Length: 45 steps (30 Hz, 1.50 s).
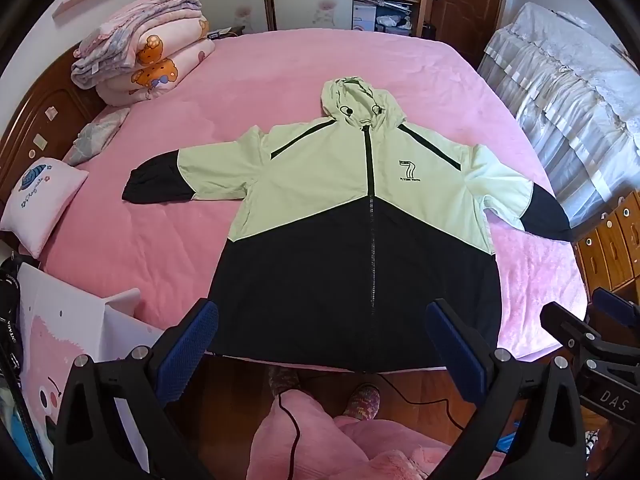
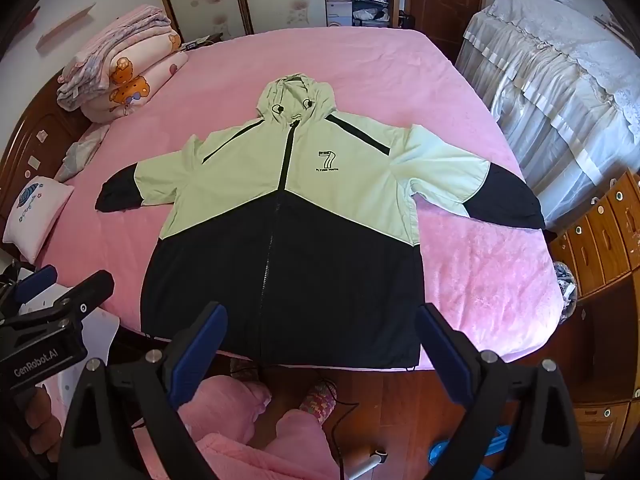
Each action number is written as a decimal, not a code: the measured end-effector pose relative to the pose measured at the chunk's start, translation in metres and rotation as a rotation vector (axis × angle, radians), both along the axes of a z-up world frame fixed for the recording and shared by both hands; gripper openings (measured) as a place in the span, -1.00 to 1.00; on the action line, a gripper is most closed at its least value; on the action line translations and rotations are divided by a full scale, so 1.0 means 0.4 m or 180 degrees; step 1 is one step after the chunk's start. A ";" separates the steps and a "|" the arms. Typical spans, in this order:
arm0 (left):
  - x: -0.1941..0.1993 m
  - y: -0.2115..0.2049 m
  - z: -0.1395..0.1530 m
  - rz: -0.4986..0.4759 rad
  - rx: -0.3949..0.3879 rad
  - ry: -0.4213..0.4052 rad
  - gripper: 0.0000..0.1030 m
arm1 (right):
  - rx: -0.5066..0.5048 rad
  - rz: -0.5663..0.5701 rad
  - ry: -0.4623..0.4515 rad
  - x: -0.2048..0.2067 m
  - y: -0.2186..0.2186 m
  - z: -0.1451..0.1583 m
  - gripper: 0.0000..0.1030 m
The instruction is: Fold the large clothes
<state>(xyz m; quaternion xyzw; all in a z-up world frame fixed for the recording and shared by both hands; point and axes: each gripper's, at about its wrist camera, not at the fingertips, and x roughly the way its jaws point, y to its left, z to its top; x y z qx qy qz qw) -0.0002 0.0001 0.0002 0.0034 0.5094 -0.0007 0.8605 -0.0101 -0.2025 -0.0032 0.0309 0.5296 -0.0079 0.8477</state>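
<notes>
Lying flat, zipped: green-black jacket (image 1: 352,216)

A hooded jacket (image 1: 352,216), pale green above and black below, lies front-up and zipped on the pink bed (image 1: 280,68), sleeves spread out to either side. The left gripper (image 1: 322,336) hovers above its hem with jaws wide apart and empty. The right gripper (image 1: 600,320) shows at the frame's right edge. Folded quilts (image 1: 148,52) sit near the headboard.
</notes>
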 end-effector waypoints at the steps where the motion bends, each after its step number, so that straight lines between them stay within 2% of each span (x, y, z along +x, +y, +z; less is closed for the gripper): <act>1: 0.000 0.000 0.000 -0.0001 -0.0003 -0.0004 0.99 | -0.0028 -0.0002 -0.0023 -0.001 0.001 0.000 0.85; 8: 0.010 0.009 -0.008 -0.0013 -0.0041 0.0005 0.99 | -0.0026 0.0002 -0.0011 0.000 0.000 0.001 0.85; 16: 0.006 -0.021 0.027 -0.0035 0.0008 -0.0043 0.99 | -0.0011 0.0004 -0.0016 0.001 -0.005 0.002 0.86; 45: 0.015 -0.048 0.022 -0.0076 -0.0036 -0.0022 0.99 | -0.0019 0.0002 -0.0021 0.001 -0.015 0.007 0.85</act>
